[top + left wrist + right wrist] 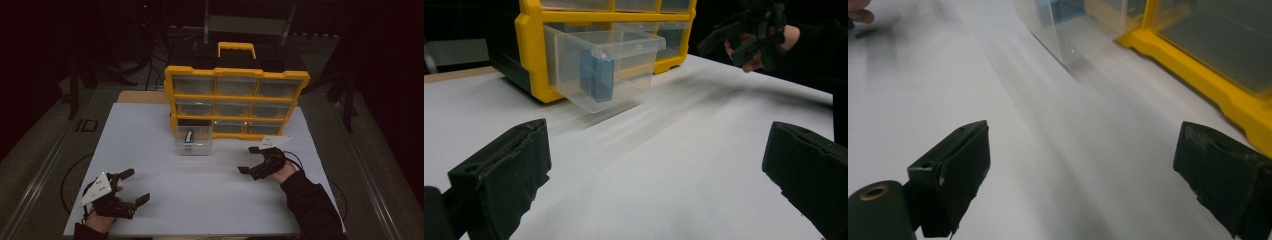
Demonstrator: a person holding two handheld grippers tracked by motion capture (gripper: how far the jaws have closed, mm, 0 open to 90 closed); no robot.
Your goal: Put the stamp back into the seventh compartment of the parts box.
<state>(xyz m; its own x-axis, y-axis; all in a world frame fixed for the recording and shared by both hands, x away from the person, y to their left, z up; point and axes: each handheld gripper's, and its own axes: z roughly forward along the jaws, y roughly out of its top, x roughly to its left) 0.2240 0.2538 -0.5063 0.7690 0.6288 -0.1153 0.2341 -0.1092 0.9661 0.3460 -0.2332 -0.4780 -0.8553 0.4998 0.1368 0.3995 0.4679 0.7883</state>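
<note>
A yellow drawer organizer (235,102) stands at the back of the white table (165,200). Its bottom-left clear drawer (193,142) is pulled out, and a blue block (596,75) stands inside it. My left gripper (134,186) rests open near the front left of the table, jaws wide apart with nothing between them (656,175). My right gripper (249,160) is open too, at the right, just in front of the organizer's lower right corner, and it points left toward the drawer (1058,30). It holds nothing (1080,170).
The organizer has a yellow handle (236,48) on top and three rows of clear drawers. A grey chair (247,22) stands behind the table in the dark. A black cable (70,172) loops off the table's left edge.
</note>
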